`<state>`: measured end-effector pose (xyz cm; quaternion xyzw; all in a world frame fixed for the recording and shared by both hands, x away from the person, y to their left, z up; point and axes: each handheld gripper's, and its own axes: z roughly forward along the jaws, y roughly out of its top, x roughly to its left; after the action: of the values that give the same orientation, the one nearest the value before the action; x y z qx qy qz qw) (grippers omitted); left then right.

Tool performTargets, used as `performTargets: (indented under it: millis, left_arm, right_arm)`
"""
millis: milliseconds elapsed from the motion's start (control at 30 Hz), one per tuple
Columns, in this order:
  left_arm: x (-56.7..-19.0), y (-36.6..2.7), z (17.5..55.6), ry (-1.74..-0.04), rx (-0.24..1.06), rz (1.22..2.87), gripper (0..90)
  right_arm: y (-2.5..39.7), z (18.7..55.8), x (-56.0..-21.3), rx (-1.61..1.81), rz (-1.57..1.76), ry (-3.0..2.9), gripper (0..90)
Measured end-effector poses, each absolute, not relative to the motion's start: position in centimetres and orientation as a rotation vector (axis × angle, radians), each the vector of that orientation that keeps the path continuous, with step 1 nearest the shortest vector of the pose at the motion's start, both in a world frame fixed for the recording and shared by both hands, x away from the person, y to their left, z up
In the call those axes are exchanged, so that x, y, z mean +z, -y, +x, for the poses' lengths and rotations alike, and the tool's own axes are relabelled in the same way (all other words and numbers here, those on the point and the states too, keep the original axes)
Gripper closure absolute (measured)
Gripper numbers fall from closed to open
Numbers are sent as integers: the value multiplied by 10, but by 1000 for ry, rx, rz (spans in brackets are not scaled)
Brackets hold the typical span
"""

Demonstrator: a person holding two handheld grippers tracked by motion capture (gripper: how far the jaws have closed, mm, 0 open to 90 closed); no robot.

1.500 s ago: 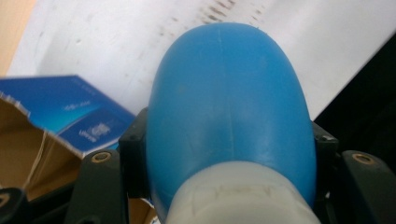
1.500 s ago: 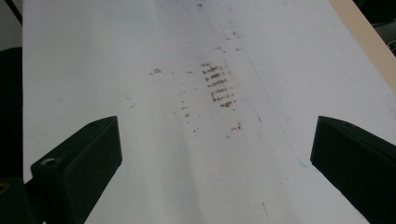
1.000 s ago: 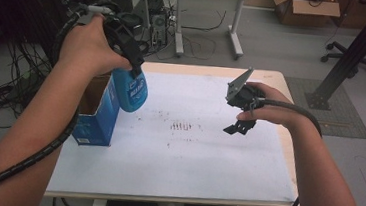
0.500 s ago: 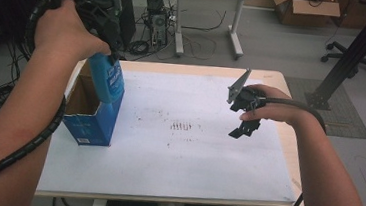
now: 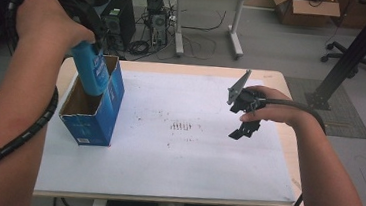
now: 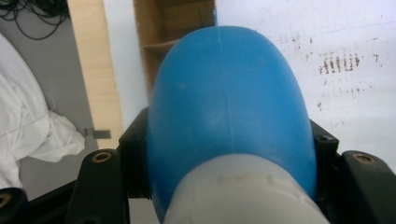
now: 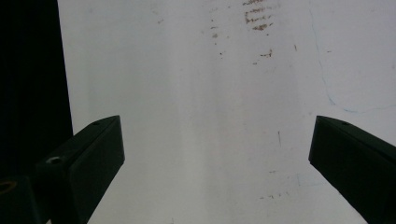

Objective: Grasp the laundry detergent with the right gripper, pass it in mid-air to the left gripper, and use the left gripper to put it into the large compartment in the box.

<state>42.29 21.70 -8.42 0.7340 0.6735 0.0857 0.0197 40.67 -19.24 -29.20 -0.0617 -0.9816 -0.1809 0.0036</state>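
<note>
the left gripper [image 5: 85, 21] is clamping its jaws on a blue bottle [image 5: 89, 69] and holding it bottom-down in the open top of the blue cardboard box [image 5: 101, 113], which is standing near the table's [image 5: 174, 182] left edge; in the left gripper view the bottle's [image 6: 229, 116] rounded body is blocking most of the box's [image 6: 175, 28] brown inside, so how deep it is sitting is hard to tell. the right gripper [image 5: 244, 116] is hovering over the white sheet [image 5: 176, 152] toward the table's right edge, well apart from the box, with its jaws spread wide and nothing between them.
</note>
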Motion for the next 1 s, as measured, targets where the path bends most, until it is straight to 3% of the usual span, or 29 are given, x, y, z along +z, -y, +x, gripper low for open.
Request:
performTargets:
  millis: [367,1000]
  left_arm:
    - [-69,-232,419,-2125,266,2238,380]
    - [-109,-256,429,-2119,226,2245,378]
  right_arm:
    - [191,408,-291,-555,-192,3069,35]
    - [185,409,-294,-552,-187,3065,35]
